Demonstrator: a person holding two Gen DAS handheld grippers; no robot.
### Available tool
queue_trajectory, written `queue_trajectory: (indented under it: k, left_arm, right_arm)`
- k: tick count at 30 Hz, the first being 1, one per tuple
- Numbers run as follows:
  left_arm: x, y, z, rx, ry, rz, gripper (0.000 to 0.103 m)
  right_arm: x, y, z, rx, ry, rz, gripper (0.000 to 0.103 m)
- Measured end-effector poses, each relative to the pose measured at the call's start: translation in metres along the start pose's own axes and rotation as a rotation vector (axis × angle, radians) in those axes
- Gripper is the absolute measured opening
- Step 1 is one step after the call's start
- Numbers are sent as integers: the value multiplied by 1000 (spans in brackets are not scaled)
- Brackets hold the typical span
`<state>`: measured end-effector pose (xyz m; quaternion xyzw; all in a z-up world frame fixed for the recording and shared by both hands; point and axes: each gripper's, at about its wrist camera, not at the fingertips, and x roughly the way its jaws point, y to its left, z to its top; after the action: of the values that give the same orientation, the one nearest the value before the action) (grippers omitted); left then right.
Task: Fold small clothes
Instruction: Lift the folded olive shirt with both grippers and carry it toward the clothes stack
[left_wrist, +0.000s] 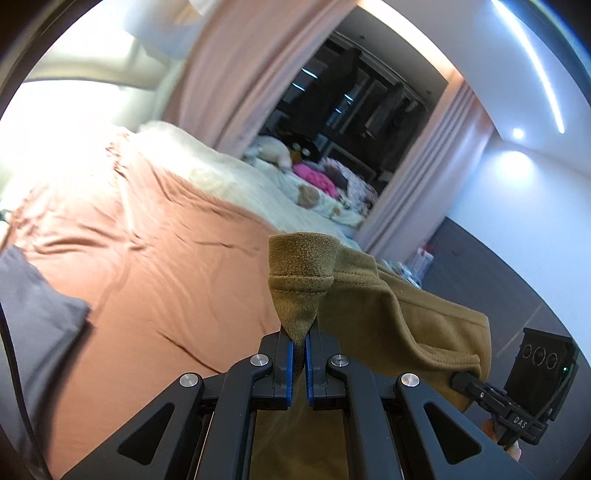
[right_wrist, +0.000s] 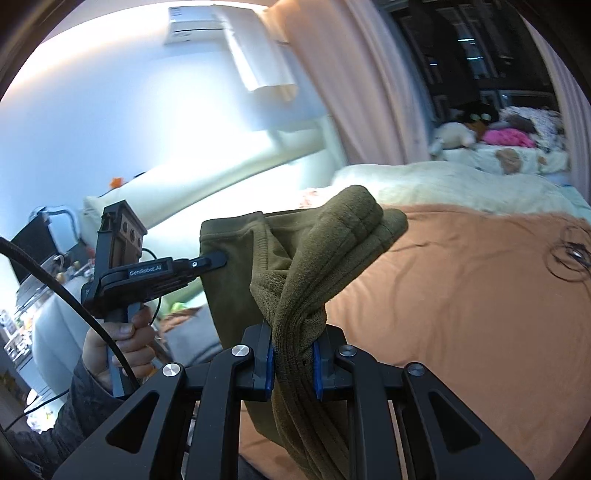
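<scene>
In the left wrist view, a grey cloth is seen at the near left edge of the bed, whose orange sheet runs far and right toward a pale blanket. At the middle, the left tongs are closed on a narrow corner of the olive garment, the blue pads pressed almost together with only a thin wedge of fabric between them. From that pinch the garment stretches to the right, held in the air above the bed, and its far edge is clamped by the right tongs at the near right.

In the right wrist view, the hand on the left tongs is seen at the left, that pair gripping the garment's left edge. At the middle, the right tongs are closed on a thick, bunched roll of the same fabric, so the jaws stand farther apart than the left pair. The bed lies to the right and below.

The garment's long axis is judged to run from one pair of tongs to the other, with the cloth hanging slack below. Neither hand is clearly nearer the bed. The coming move is judged to depend on the garment being lowered flat onto the sheet, with the bunched right end spread out first.
</scene>
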<state>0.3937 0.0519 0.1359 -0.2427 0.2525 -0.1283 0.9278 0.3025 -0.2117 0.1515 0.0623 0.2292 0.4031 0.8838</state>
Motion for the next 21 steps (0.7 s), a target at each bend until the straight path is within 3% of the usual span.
queue_trajectory:
  k: [15, 21]
  left_arm:
    - [-141, 106, 46, 17, -137, 197, 4]
    - [-182, 153, 61, 58, -152, 254, 4]
  right_arm:
    - [105, 79, 4, -54, 51, 223, 12]
    - [175, 67, 28, -89, 65, 281, 12]
